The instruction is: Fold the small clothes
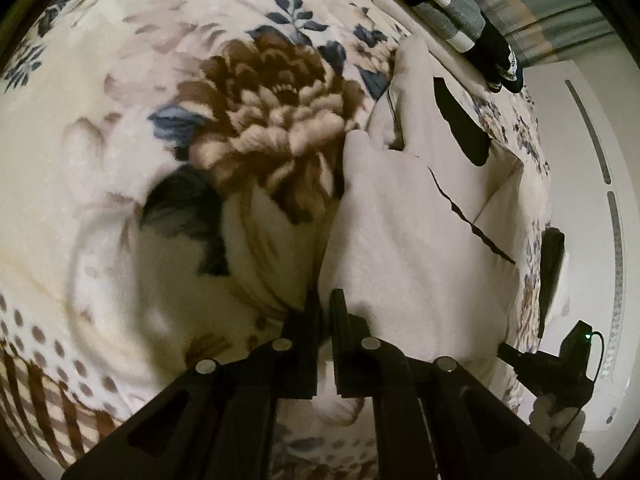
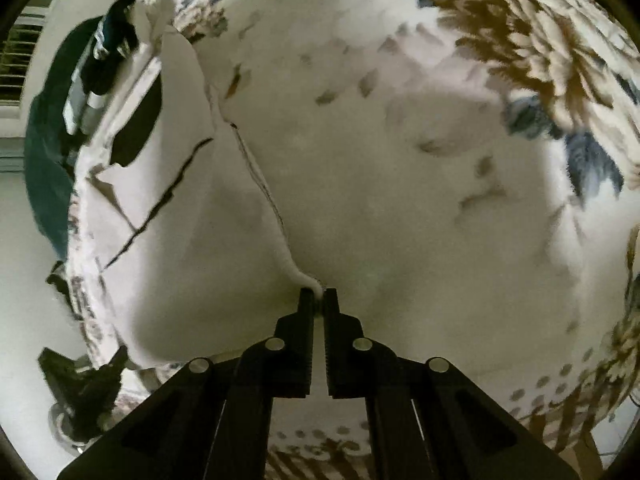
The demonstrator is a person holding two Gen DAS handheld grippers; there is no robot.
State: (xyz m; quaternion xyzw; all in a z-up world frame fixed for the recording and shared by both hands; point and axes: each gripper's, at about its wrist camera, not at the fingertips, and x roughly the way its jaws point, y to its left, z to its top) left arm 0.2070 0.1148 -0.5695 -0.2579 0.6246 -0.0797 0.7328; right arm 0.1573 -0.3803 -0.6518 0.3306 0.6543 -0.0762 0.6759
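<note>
A small cream garment [image 1: 404, 240] with black patches lies on a floral blanket [image 1: 140, 120]. My left gripper [image 1: 325, 300] is shut on an edge of the garment, which bunches between its fingers. In the right wrist view the garment [image 2: 180, 260] spreads to the left, and its seamed edge runs down into my right gripper [image 2: 318, 294], which is shut on that edge. Each gripper shows in the other's view: the right gripper [image 1: 552, 364] at lower right, the left gripper [image 2: 80, 384] at lower left.
Dark folded clothes [image 1: 460, 20] lie at the blanket's far edge, also in the right wrist view [image 2: 100, 64]. A white wall or cabinet [image 1: 580, 200] borders the bed. A large brown flower [image 1: 272, 120] marks the blanket's middle.
</note>
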